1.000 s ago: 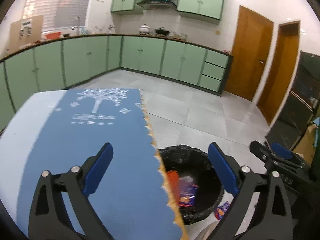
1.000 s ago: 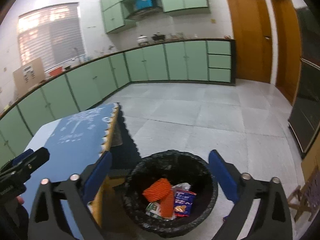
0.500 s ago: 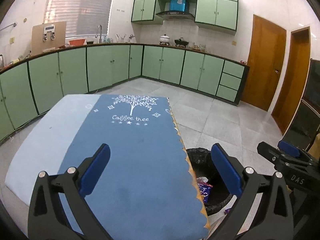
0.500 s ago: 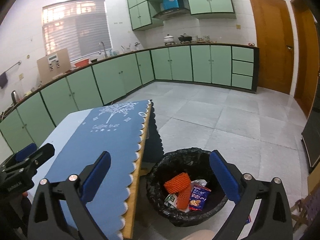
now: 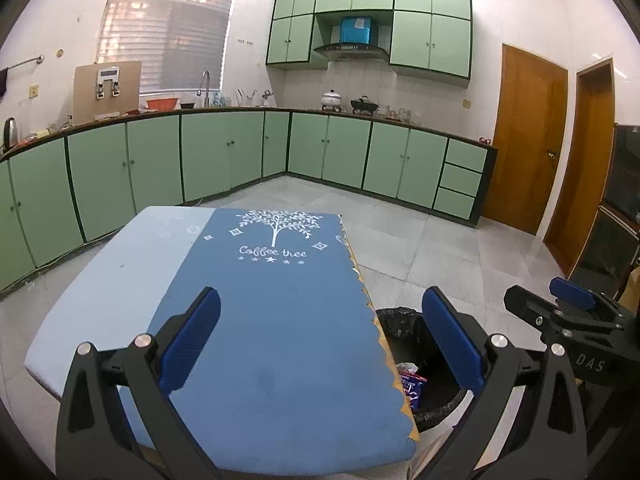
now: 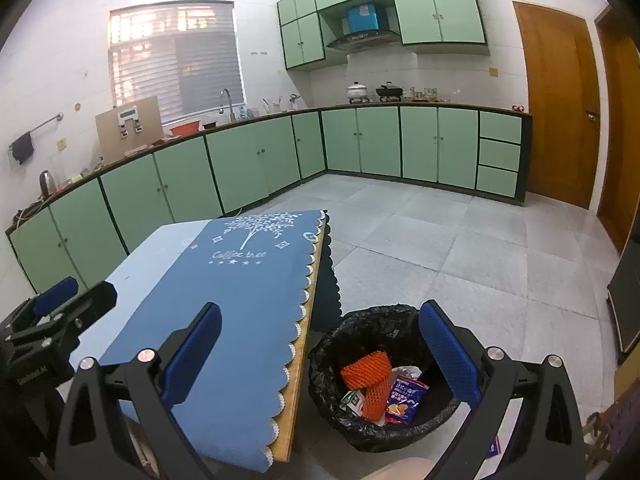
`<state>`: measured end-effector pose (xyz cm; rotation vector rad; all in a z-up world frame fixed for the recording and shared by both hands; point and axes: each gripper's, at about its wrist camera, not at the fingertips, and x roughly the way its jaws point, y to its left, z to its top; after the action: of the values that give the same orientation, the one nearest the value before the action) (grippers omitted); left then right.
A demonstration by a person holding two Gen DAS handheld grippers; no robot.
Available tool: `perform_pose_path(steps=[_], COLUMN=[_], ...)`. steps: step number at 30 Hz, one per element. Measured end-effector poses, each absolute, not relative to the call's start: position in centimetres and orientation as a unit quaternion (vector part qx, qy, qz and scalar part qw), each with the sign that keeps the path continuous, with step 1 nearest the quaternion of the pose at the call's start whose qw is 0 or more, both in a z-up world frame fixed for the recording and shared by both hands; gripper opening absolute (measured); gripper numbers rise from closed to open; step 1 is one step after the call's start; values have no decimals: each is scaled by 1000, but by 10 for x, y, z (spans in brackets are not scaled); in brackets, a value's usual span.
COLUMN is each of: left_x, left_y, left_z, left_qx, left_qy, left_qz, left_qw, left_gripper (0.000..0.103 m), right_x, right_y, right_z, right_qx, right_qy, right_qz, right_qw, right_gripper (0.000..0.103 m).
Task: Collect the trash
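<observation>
A black-bagged trash bin point(image 6: 384, 320) stands on the floor right of the table. In it lie an orange foam net point(image 6: 370, 376), a blue snack packet point(image 6: 406, 398) and a small green-white wrapper point(image 6: 352, 400). The bin also shows in the left wrist view point(image 5: 400, 320), partly hidden by the table edge. My left gripper point(image 5: 320, 340) is open and empty above the blue tablecloth point(image 5: 276, 312). My right gripper point(image 6: 320, 348) is open and empty, held above the table edge and the bin. The right gripper also shows in the left wrist view point(image 5: 568, 312).
The table point(image 6: 298, 364) carries a blue "Coffee tree" cloth over a pale blue one point(image 5: 108, 284). Green cabinets point(image 5: 224, 156) line the walls; wooden doors point(image 5: 528, 136) stand at the right. A small packet point(image 6: 494, 446) lies on the grey tile floor point(image 6: 460, 248) beside the bin.
Both grippers have risen and tilted up, so more of the table and kitchen shows. The bin sits lower in both views. Both stay open and empty.
</observation>
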<state>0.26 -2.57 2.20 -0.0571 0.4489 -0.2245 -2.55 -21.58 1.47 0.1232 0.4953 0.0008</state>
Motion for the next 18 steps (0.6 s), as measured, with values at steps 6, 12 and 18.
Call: perform_pose_path(steps=[6,12,18], left_x=[-6,-10,-13], left_y=[-23,-23,-23], left_z=[26,27,27], left_qx=[-26,-22,-19], left_qy=[210,204,202], left_qz=[-106,-102,-101], left_qw=[972,973,974], left_gripper=[98,98,98], right_x=[-33,-40,-45], right_y=[-210,-204,-203], right_z=[20,23,26], right_qx=[55,50,49], right_qy=[234,226,219], right_qz=[7,13,16], right_qw=[971,973,974], right_gripper=[97,97,97])
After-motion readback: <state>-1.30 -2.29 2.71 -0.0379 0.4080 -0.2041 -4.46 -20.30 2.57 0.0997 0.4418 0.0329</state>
